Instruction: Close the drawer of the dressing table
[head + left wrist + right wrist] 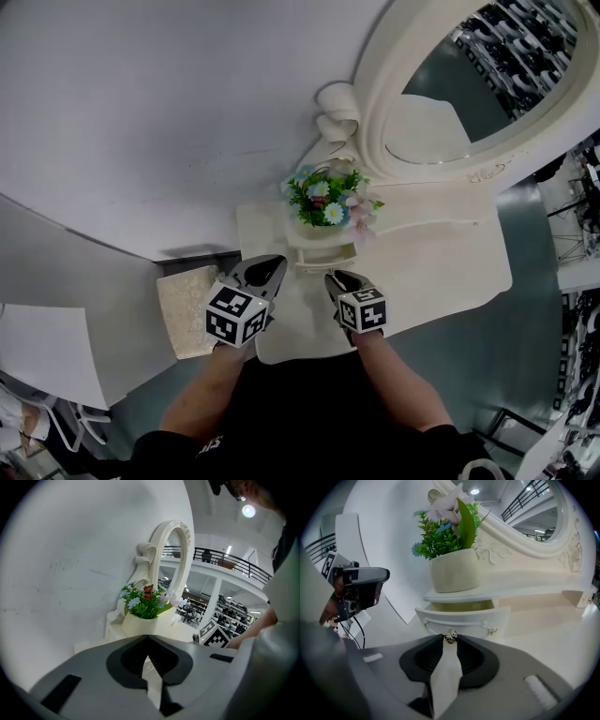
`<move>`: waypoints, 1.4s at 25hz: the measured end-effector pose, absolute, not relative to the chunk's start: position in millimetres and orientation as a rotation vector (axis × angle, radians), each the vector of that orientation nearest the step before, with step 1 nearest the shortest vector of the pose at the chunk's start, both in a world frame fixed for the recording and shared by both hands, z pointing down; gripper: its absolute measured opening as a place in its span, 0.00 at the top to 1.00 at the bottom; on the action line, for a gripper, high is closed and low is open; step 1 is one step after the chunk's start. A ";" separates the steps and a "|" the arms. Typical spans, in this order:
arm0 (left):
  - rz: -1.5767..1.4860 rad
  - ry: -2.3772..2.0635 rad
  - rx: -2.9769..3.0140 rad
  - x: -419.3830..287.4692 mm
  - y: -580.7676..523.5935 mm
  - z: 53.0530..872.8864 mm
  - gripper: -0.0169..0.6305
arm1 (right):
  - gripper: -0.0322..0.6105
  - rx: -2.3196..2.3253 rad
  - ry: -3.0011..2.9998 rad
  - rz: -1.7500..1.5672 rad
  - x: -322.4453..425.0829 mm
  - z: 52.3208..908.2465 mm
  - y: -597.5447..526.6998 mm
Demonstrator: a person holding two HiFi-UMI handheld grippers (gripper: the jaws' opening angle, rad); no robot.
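The small white drawer [324, 256] of the cream dressing table [441, 267] stands pulled out under the shelf that carries a flower pot [327, 204]. In the right gripper view the drawer front [468, 619] faces me, and its little metal knob [450, 637] sits pinched between the tips of my right gripper [450, 640]. From the head view the right gripper [337, 277] points at the drawer from the front. My left gripper [273, 265] hovers beside the drawer's left side, and its jaws [147, 638] are shut with nothing in them.
An oval mirror [487, 75] in a carved white frame rises behind the shelf. A beige cushioned stool [187, 311] stands left of the table, near a grey wall. The flower pot [454, 570] sits directly above the drawer. A white panel [47, 354] lies at the lower left.
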State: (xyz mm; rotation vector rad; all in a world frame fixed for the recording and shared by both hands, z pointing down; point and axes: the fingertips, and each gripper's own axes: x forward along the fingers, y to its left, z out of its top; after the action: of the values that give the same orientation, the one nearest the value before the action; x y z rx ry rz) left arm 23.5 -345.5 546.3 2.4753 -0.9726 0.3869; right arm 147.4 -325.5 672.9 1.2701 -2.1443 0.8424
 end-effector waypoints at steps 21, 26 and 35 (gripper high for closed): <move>0.376 -1.053 2.414 5.8 -359.2 548.3 0.97 | 0.79 1.240 -2.171 0.879 141.3 686.2 -362.8; 0.377 -1.064 2.400 5.0 -358.9 549.5 0.97 | 0.79 1.234 -2.180 0.880 142.4 685.2 -367.4; 0.382 -1.079 2.386 -2.4 -353.0 550.9 0.97 | 0.79 1.244 -2.183 0.873 142.8 685.7 -382.8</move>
State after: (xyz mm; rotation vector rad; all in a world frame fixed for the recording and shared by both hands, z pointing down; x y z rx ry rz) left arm -2.4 -353.0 550.9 2.3865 -1.0790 0.3815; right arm 142.8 -382.8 685.7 1.2436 -2.1826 0.8727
